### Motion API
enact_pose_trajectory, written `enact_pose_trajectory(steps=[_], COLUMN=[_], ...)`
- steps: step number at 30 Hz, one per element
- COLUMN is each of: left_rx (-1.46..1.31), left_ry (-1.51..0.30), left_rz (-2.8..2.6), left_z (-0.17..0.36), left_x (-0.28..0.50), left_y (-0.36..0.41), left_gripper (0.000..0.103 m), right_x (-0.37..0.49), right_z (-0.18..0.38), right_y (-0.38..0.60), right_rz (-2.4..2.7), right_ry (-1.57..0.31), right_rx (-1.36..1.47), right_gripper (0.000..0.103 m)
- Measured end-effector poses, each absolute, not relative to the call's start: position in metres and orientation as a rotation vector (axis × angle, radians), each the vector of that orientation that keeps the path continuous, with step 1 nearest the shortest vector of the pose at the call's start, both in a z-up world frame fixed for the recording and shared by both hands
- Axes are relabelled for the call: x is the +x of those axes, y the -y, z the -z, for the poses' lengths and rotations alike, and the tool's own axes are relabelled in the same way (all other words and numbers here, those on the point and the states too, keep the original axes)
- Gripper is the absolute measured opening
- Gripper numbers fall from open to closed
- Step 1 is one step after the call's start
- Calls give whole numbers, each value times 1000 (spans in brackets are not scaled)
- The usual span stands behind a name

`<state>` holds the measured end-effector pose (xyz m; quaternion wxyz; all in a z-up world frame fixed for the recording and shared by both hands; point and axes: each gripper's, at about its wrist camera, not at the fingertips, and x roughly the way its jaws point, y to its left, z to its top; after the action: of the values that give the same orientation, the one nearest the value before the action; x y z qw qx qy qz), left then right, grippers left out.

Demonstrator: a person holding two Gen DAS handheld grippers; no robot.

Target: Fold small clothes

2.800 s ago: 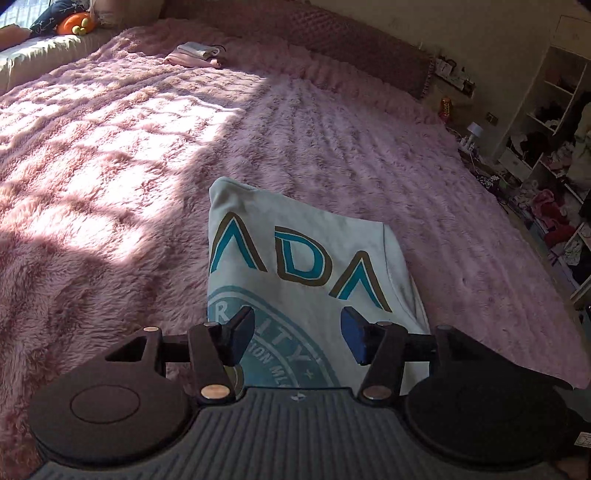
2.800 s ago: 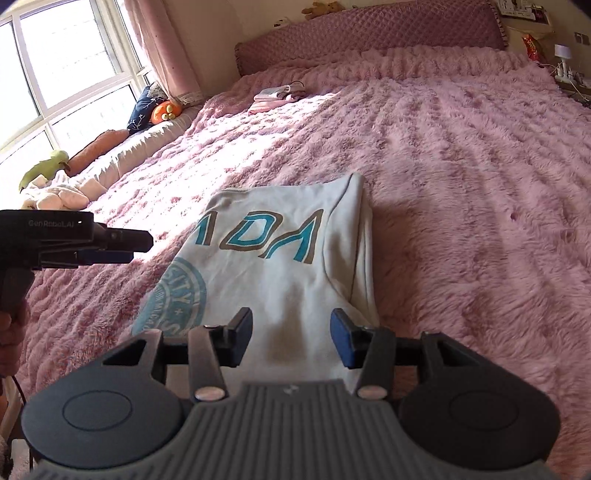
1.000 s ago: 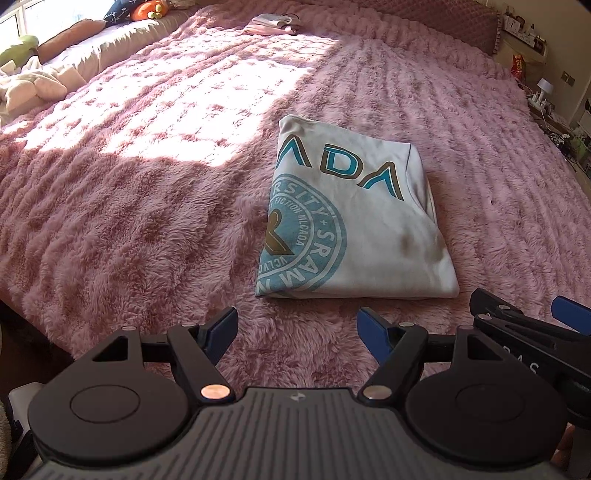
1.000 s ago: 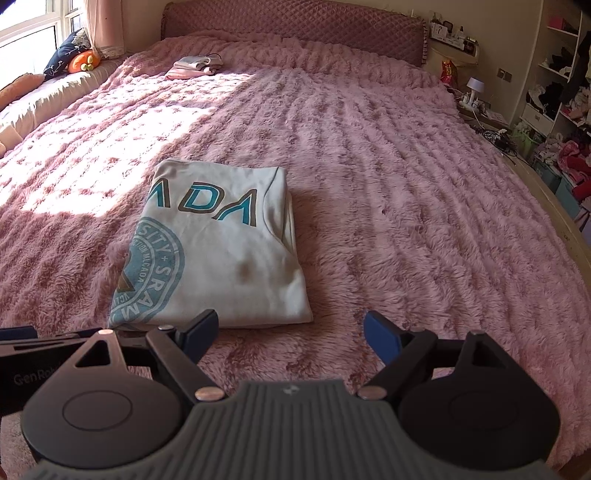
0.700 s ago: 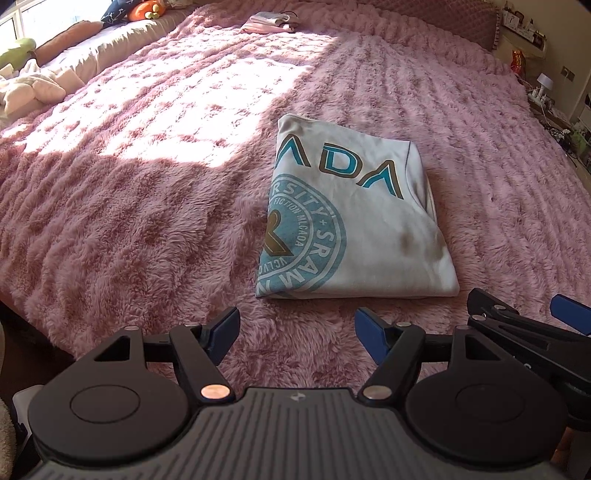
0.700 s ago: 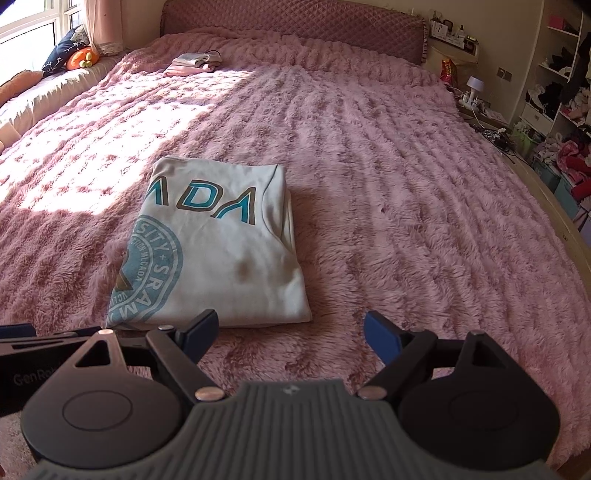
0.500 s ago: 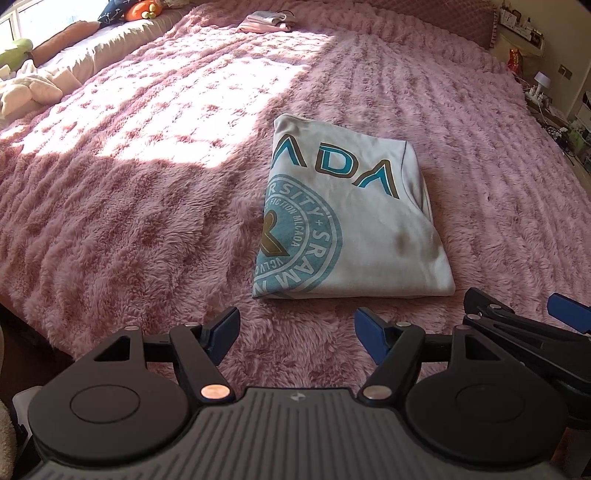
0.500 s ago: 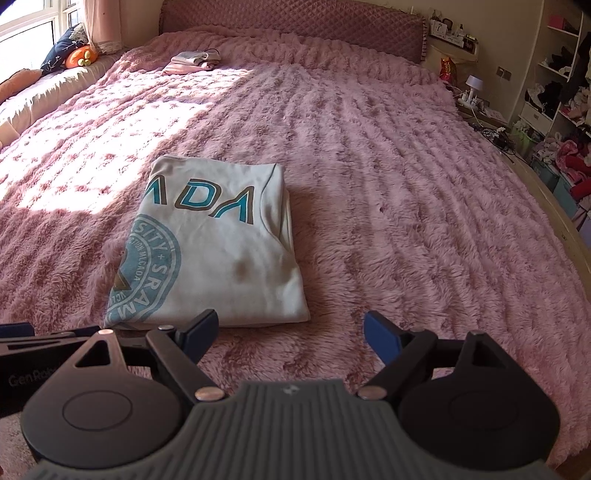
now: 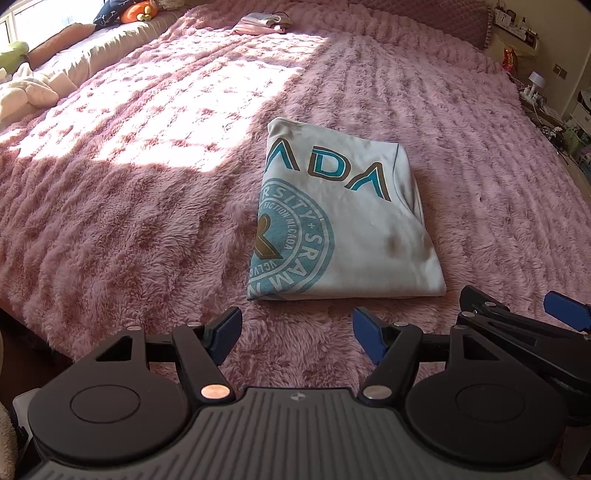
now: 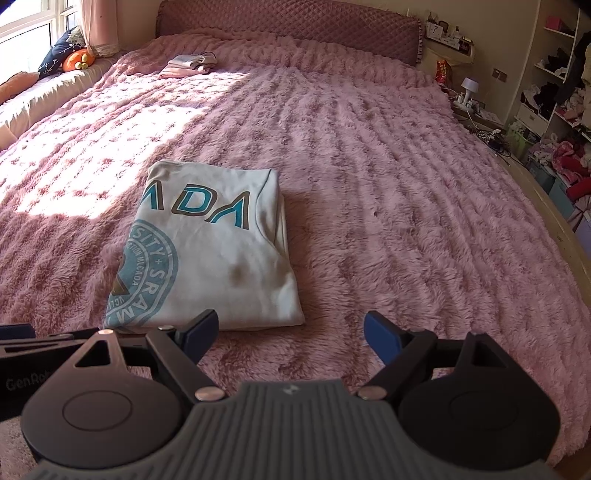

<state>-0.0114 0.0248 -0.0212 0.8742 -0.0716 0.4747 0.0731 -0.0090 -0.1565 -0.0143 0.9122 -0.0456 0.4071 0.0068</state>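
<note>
A folded shirt (image 9: 343,218) is lying on the bed (image 9: 147,177), just beyond both hand-held grippers; a small stack of clothes (image 10: 188,65) is sitting far behind it near the headboard (image 10: 288,27).

1. A bed (image 10: 388,184) covered in a fluffy pink blanket, partly sunlit.
2. A folded pale shirt (image 10: 221,266) with teal lettering lies flat on it.
3. Far off near the headboard, a small pile (image 10: 186,66), possibly folded clothes.

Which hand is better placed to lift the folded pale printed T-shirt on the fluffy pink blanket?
Probably left: the left gripper faces the near edge of the T-shirt squarely, jaws empty, open, just closed slightly; the right gripper sits off to its side.
</note>
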Motion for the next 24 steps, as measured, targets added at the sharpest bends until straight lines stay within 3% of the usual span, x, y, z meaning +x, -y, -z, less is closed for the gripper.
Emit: enact_pose_trajectory(steps=[24], left_rx=[-111], left_ry=[-1005], left_rz=[-145], left_z=[20], left_x=[-13], left_y=[-22], left_gripper=[73], right_x=[-14], right_z=[12], right_y=[155], right_rz=[-8], right_ry=[-840], right_rx=[-119], right_gripper=[82])
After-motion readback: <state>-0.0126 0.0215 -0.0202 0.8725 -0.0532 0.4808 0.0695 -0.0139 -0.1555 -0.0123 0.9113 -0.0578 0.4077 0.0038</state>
